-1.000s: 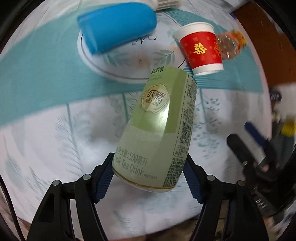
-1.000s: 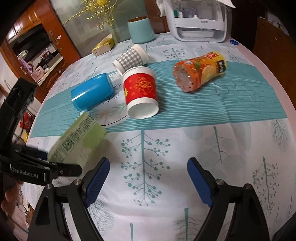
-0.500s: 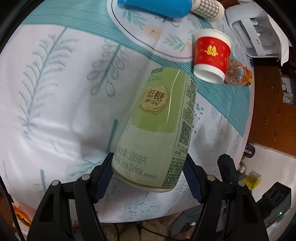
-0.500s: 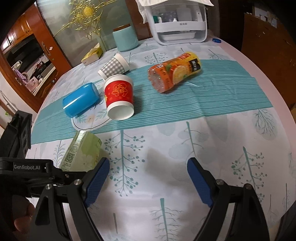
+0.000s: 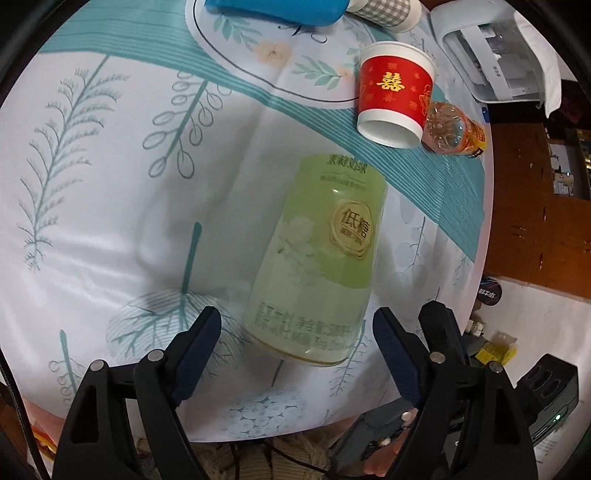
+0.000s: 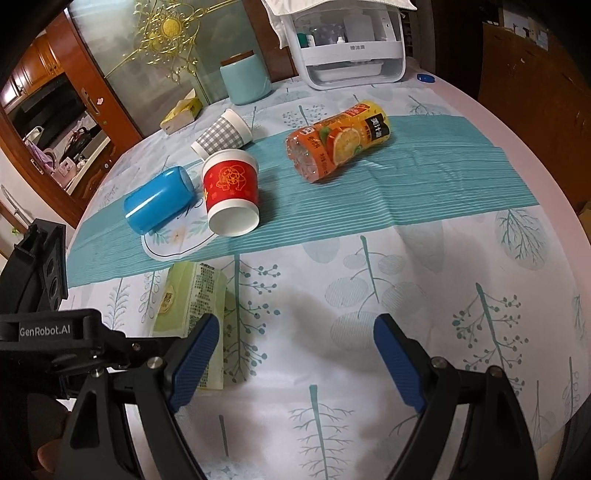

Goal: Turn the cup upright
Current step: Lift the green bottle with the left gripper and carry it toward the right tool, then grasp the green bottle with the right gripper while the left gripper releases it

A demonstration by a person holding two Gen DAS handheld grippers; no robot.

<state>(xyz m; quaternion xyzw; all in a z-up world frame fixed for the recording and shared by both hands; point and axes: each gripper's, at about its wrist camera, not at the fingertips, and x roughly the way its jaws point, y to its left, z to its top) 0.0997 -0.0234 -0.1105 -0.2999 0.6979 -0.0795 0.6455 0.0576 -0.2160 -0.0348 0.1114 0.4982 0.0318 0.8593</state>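
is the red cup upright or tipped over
Tipped over. The red paper cup lies on its side on the teal runner, its open white mouth facing the camera in the right wrist view.

Open claw (image 5: 295, 343), jaws spread wide. Between the tips and just ahead, a green can (image 5: 317, 266), apart from both pads. Farther ahead to the right, a red cup (image 5: 395, 96) on its side, touching an orange bottle (image 5: 452, 129). Far ahead, a blue cup (image 5: 280, 9), a checked cup (image 5: 388, 9).
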